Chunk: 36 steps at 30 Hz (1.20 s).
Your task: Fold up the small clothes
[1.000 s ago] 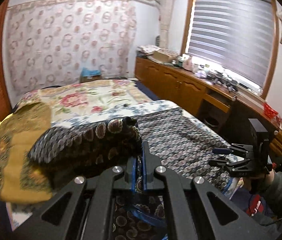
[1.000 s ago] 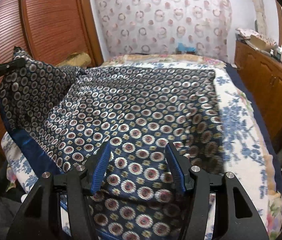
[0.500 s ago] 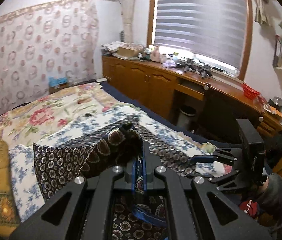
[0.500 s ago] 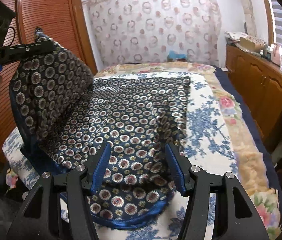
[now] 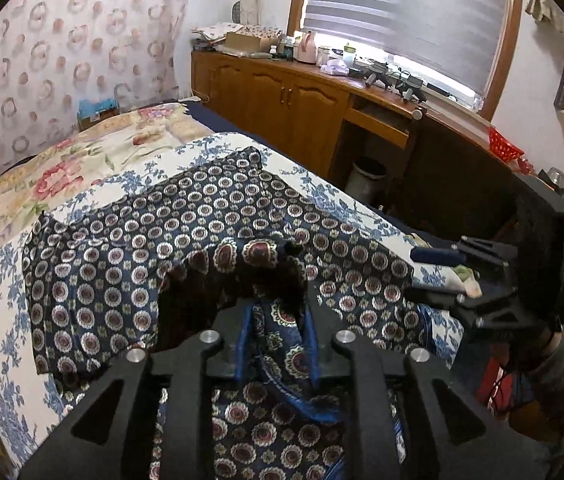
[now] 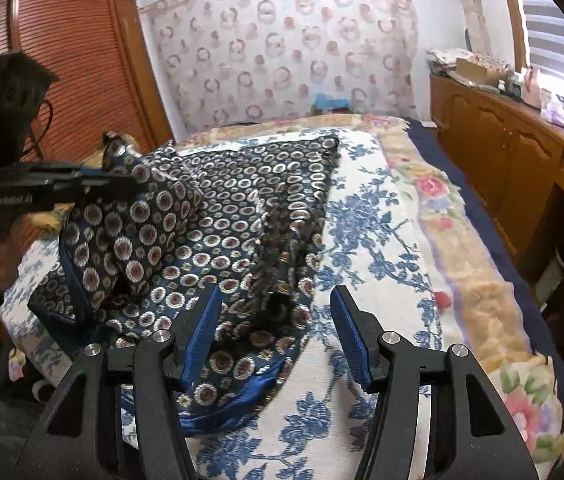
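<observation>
The patterned navy garment (image 5: 209, 216), dark blue with rows of small round medallions and a brighter blue hem, lies spread across the bed (image 6: 394, 216), on a white coverlet printed with blue flowers. One edge of it is folded over onto the rest.

The left gripper (image 5: 275, 312) is clamped on a bunched corner of the garment: its two blue-padded fingers (image 5: 245, 344) stand close together with the cloth pinched between them, and the fabric drapes over their tips. In the right wrist view this gripper (image 6: 121, 178) holds that corner raised above the near left part of the bed, with the cloth hanging from it in a loose fold.

The right gripper (image 6: 275, 308) is spread wide, its blue pads (image 6: 352, 338) well apart and holding nothing. It hovers over the garment's near edge, where the blue hem curls on the coverlet. In the left wrist view it (image 5: 442, 276) sits at the bed's right edge.

A wooden cabinet (image 5: 282, 100) runs under the window blind (image 5: 406, 12).
</observation>
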Each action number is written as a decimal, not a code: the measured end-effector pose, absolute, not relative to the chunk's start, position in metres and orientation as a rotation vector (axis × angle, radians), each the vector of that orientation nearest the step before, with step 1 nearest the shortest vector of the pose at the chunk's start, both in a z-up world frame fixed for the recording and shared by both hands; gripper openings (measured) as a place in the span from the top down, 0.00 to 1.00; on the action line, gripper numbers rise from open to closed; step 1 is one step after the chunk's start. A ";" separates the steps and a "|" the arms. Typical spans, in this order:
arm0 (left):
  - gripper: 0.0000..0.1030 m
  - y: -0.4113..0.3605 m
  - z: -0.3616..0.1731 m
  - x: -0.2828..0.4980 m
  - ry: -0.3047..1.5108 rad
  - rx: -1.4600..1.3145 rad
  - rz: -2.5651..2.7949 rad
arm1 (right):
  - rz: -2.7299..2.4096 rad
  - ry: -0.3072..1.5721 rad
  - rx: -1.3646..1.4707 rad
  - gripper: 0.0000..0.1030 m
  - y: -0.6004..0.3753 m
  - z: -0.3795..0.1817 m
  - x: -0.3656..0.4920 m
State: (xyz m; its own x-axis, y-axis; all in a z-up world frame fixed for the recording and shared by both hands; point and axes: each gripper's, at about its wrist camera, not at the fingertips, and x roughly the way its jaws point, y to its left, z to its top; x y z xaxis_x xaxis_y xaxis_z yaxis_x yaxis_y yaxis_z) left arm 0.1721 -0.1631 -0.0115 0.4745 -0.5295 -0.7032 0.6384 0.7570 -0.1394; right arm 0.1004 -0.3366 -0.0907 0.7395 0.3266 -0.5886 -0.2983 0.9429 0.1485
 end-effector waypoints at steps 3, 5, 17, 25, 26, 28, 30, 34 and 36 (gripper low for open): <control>0.56 -0.153 -0.008 0.162 0.792 0.144 -0.709 | 0.339 0.651 0.052 0.44 -0.339 -0.089 0.101; 0.49 -0.144 -0.004 0.157 0.775 0.139 -0.705 | 0.339 0.648 0.054 0.44 -0.339 -0.086 0.102; 0.42 -0.051 -0.005 0.127 0.687 0.081 -0.480 | 0.392 0.613 0.000 0.44 -0.310 -0.060 0.113; 0.42 0.007 -0.020 0.121 0.662 0.046 -0.337 | 0.497 0.613 -0.084 0.44 -0.250 -0.048 0.141; 0.42 0.013 -0.021 0.120 0.654 0.038 -0.323 | 0.513 0.619 -0.095 0.44 -0.240 -0.048 0.146; 0.42 0.026 -0.022 0.119 0.649 0.007 -0.319 | 0.555 0.641 -0.118 0.44 -0.219 -0.049 0.156; 0.42 0.036 -0.025 0.118 0.645 -0.002 -0.307 | 0.584 0.659 -0.136 0.44 -0.202 -0.052 0.165; 0.42 0.047 -0.027 0.118 0.645 -0.006 -0.291 | 0.636 0.698 -0.188 0.44 -0.167 -0.059 0.183; 0.42 0.052 -0.029 0.118 0.648 -0.011 -0.288 | 0.653 0.720 -0.215 0.44 -0.152 -0.064 0.191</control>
